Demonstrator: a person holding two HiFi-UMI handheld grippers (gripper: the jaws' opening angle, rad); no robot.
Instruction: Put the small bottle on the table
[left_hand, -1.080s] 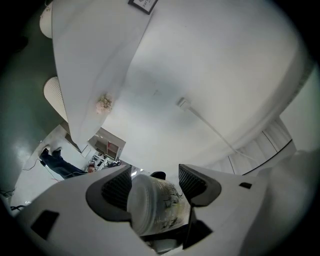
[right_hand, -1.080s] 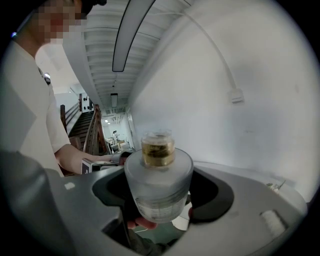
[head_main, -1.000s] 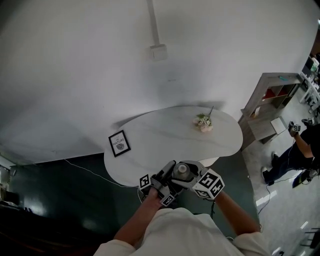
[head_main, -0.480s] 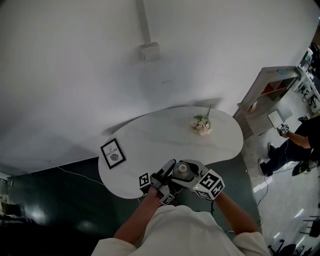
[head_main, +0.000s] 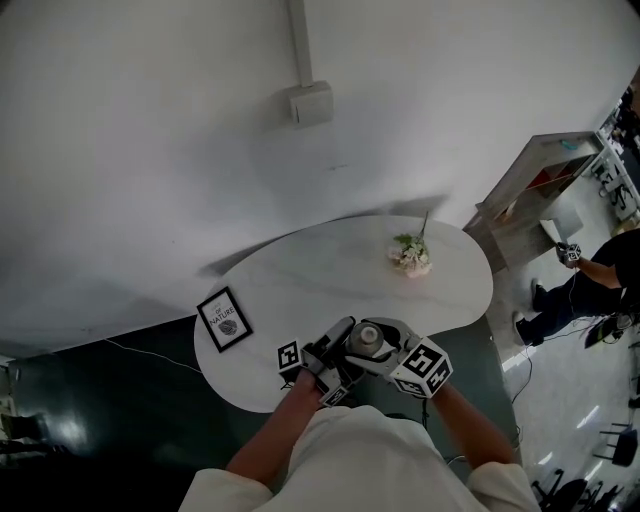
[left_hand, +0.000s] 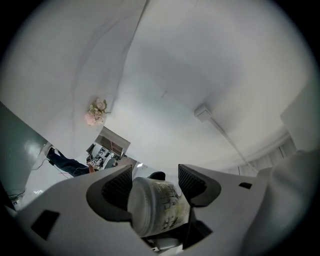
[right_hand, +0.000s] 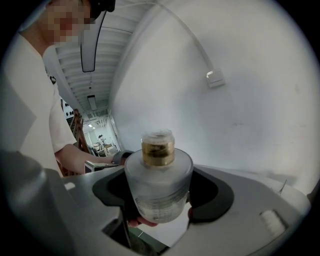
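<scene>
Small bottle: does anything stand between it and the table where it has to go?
Nothing visible does. The small frosted glass bottle, gripped by the left tool and right tool, hangs over the bare near edge of the white oval table. The black-framed picture lies off to the left, the pink flower posy far across.

Small bottle (head_main: 367, 338): squat round body, frosted translucent glass, faint print on side, gold neck band, clear cap on. Not on table yet; held in air, cap up in head view. Body gripped between jaws of left gripper (left_hand: 156, 186) and of right gripper (right_hand: 159, 192). Position: at 6 o'clock edge of table (head_main: 300, 290), which has white rounded top.
</scene>
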